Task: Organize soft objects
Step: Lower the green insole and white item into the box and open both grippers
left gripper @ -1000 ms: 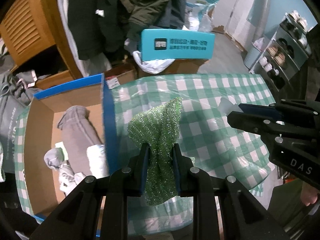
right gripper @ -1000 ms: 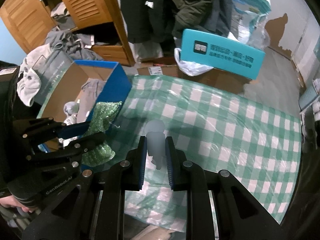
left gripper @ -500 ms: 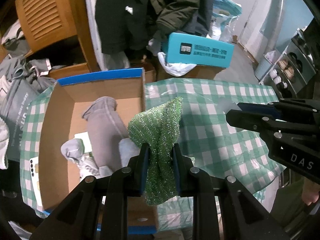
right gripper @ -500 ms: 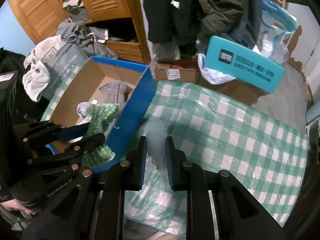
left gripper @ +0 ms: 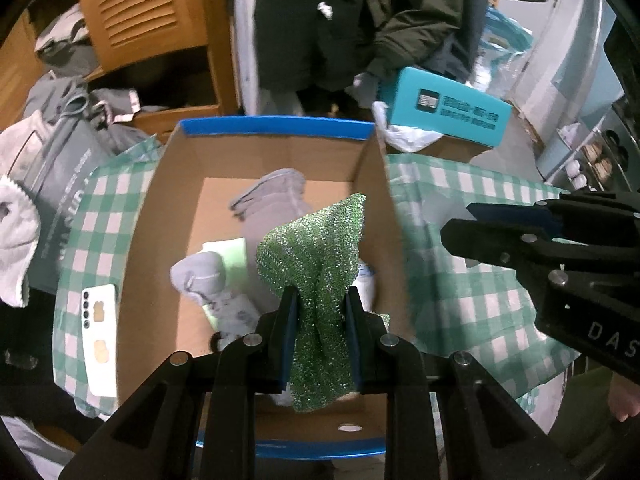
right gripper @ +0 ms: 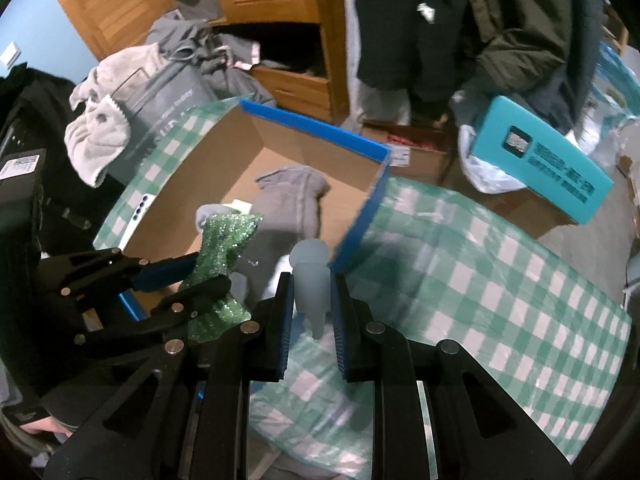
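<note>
My left gripper [left gripper: 319, 300] is shut on a sparkly green cloth [left gripper: 320, 248] and hangs over the open cardboard box [left gripper: 168, 216] with blue rims. Inside the box lie a grey garment [left gripper: 272, 204], a grey sock [left gripper: 196, 276] and a pale green piece. My right gripper [right gripper: 312, 280] is shut on a small pale blue-grey soft piece [right gripper: 310, 276] and hovers above the box's right wall [right gripper: 360, 216]. In the right wrist view the left gripper [right gripper: 192, 276] with the green cloth [right gripper: 224, 248] shows at the left. The right gripper's fingers [left gripper: 520, 228] reach in from the right edge of the left wrist view.
The box sits on a green-checked tablecloth [right gripper: 500, 280]. A white phone [left gripper: 100, 332] lies left of the box. Behind stand a wooden wardrobe [right gripper: 272, 16], hanging dark coats [left gripper: 360, 20], a teal carton [left gripper: 444, 112], grey clothes and a towel [right gripper: 100, 136].
Both grippers have carried their loads leftward from above the tablecloth: the green cloth now hangs over the box's inside, the pale piece over its right wall. Neither grip has changed.
</note>
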Motion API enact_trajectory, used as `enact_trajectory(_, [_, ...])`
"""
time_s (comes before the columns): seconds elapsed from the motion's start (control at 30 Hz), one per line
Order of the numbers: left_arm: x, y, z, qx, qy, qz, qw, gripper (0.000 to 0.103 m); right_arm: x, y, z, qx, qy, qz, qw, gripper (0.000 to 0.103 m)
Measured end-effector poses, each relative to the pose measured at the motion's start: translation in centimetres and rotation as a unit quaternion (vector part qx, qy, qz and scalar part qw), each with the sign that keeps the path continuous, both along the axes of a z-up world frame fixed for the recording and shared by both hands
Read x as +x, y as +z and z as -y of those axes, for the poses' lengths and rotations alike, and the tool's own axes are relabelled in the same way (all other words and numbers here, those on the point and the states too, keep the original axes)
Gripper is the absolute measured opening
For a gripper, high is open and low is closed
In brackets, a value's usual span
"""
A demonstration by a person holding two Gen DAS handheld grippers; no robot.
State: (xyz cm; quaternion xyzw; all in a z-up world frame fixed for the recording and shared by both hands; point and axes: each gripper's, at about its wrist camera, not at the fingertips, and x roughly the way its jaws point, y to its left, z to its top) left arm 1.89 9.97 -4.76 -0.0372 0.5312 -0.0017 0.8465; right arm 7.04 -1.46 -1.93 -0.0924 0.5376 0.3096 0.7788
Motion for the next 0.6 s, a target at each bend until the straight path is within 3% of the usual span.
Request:
enact_trajectory(0.3, [-0.2,-2.3,-3.7,0.006,0.033,-0.025,0.9991,0.024,-0.2,-2.5,-4.3,-0.011,0.034,-0.023,0.999,0.019])
enact_trajectory(0.5, [-0.4,-2.8,-4.7,0.014,0.048,-0.031,0.9983,0.04,0.1,-3.7,-5.4,-0.009,0.043,-0.033,0.998,0.019])
enact_trajectory(0.6, [-0.5,-2.5,-4.8,0.012,0.052,-0.028,0.9982,0.051,0.3,-3.3,-5.1,-0.006,0.037,-0.029,0.999,0.034])
